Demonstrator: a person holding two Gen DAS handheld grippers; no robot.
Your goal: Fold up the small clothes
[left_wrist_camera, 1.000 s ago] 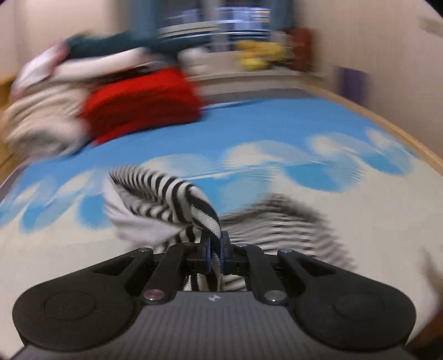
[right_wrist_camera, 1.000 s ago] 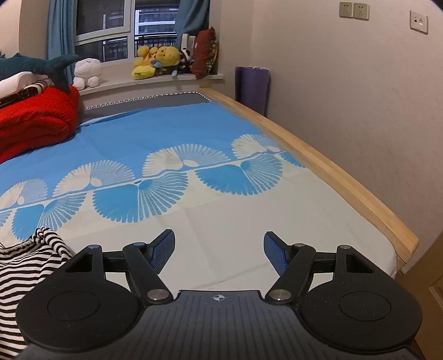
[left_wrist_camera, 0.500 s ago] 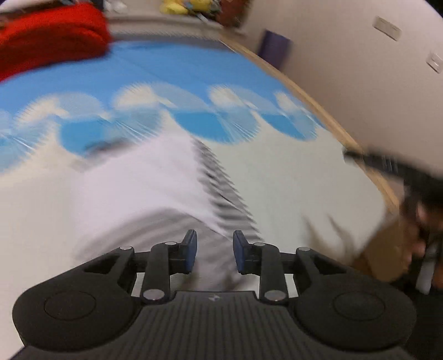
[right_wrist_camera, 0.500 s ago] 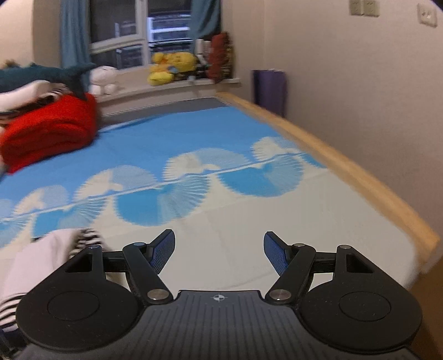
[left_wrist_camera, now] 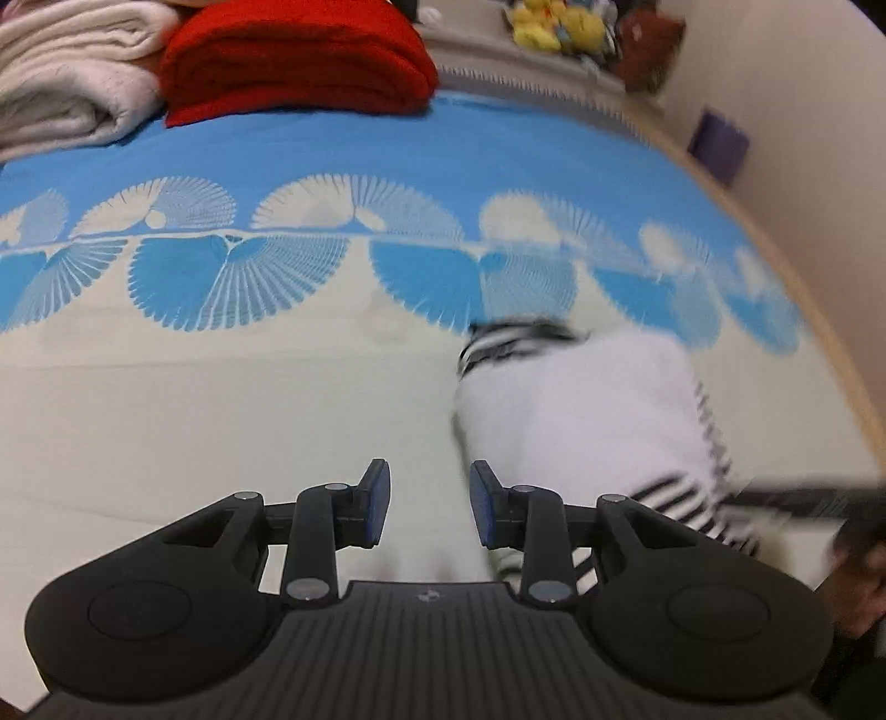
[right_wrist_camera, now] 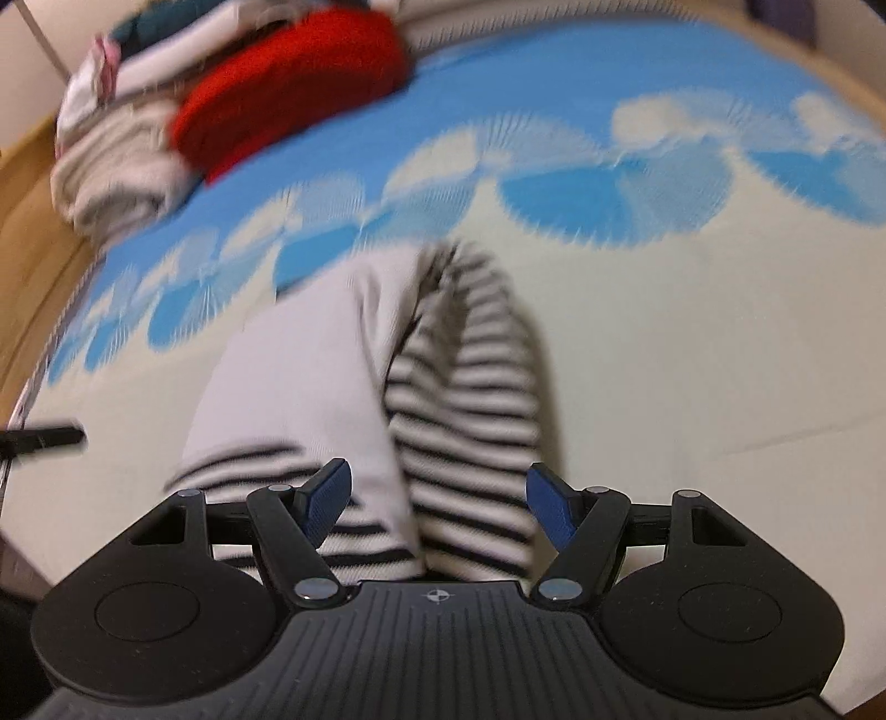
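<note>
Left gripper [left_wrist_camera: 429, 501] first: we see its jaws part-way apart and opening, with nothing between the blue pads [left_wrist_camera: 377, 498], only bare cream bedsheet [left_wrist_camera: 221, 415] ahead of them. Just to its right lies the garment [left_wrist_camera: 576, 421], a small striped piece with a plain white panel turned up; its near edge runs under the gripper's right finger, but we cannot tell whether they touch. Further right, at the frame edge, a blurred dark bar and part of a hand [left_wrist_camera: 853, 570] show.

Our right gripper [right_wrist_camera: 437, 504] stands wide, tilted down over the same garment [right_wrist_camera: 387, 399]. From this view the cloth lies straight ahead and beneath the jaws: white panel toward the left finger, black-and-white stripes toward the middle and right. The pads [right_wrist_camera: 326, 498] do not close on it; whether they touch the cloth, blur keeps us from saying. Well to the left a dark bar tip enters the frame.

Beyond both grippers the sheet turns blue with pale fan shapes. Far ahead and left of the left gripper sit a folded red blanket [left_wrist_camera: 293, 61] and, beside it, a cream blanket [left_wrist_camera: 72, 83]. Far ahead to the right, yellow plush toys [left_wrist_camera: 554, 27] line a sill, and a wooden bed rail [left_wrist_camera: 819, 310] runs along the wall.
</note>
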